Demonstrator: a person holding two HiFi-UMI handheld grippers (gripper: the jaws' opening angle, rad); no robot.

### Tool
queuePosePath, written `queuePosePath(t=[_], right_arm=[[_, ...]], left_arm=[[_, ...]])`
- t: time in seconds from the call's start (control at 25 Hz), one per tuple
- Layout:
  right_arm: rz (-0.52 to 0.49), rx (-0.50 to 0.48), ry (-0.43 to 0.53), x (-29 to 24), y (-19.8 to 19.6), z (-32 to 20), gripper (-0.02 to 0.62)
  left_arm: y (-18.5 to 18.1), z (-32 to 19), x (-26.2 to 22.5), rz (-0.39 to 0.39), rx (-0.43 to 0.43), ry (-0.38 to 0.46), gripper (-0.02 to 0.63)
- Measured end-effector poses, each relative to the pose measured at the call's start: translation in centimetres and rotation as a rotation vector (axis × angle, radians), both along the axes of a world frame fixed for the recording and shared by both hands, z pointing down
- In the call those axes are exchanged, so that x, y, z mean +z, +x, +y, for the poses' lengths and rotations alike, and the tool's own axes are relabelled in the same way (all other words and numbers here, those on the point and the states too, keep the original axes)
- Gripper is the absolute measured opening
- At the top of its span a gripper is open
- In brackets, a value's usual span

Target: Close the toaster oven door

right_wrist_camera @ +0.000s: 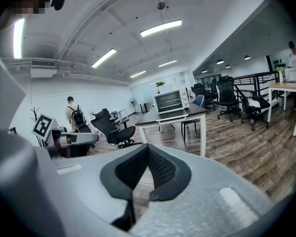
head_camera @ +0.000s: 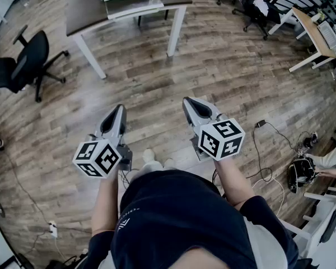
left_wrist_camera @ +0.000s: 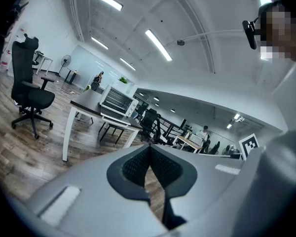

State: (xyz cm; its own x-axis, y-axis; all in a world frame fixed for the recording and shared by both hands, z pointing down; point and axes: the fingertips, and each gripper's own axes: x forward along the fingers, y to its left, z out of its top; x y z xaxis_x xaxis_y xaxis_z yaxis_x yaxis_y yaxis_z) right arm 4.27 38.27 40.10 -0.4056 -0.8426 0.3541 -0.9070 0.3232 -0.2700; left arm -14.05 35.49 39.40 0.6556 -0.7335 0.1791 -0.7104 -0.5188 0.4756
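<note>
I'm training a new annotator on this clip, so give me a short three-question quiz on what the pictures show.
1. True or false: the left hand-held gripper holds something between its jaws.
2. The toaster oven on the table is: A) touched by the right hand-held gripper; B) some way ahead, apart from both hand-held grippers; C) held by the left hand-held gripper.
3. Fill in: the toaster oven door is ____.
Key: 1 false, its jaws are together and empty; 2 B; 3 open, folded down.
</note>
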Motion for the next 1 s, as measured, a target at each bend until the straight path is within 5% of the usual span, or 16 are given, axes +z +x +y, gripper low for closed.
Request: queuePosePath(t=[1.0], right_arm=[[0.023, -0.084, -0.065, 2.1, -5.8, -6.2, 0.002]], left_arm=[[-5.1, -4.5, 2.0, 0.023, -0.057, -0.021, 0.011]])
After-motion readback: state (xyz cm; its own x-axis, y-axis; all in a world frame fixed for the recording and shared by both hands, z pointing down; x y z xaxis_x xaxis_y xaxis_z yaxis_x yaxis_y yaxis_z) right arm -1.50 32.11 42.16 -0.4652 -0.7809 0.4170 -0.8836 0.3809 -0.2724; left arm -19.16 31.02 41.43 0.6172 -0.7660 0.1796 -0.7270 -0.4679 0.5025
